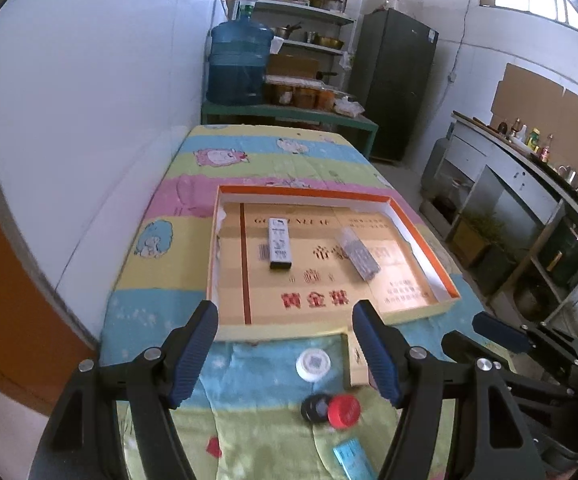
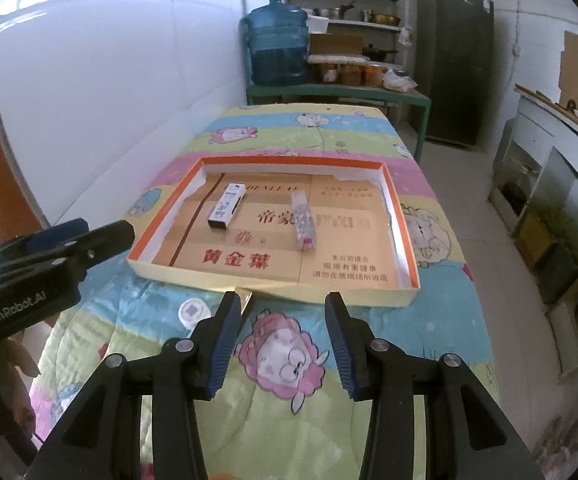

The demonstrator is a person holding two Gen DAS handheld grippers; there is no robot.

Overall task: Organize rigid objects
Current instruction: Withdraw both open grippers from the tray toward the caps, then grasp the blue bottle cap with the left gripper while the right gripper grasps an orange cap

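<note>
Shallow tray (image 1: 425,240) sits mid-desk, bare quilt toward the far edge. Left gripper (image 1: 285,316) and right gripper (image 2: 279,304), jaws apart and empty, hover just short of its near rim.

Orange-rimmed tray (image 1: 425,236), red cap (image 1: 344,411), pastel striped cartoon-sheep cloth (image 2: 441,320)

"GenRobot.AI" on left gripper (image 2: 89,236), red "黄金葉" on tray (image 2: 405,240) lining
</note>
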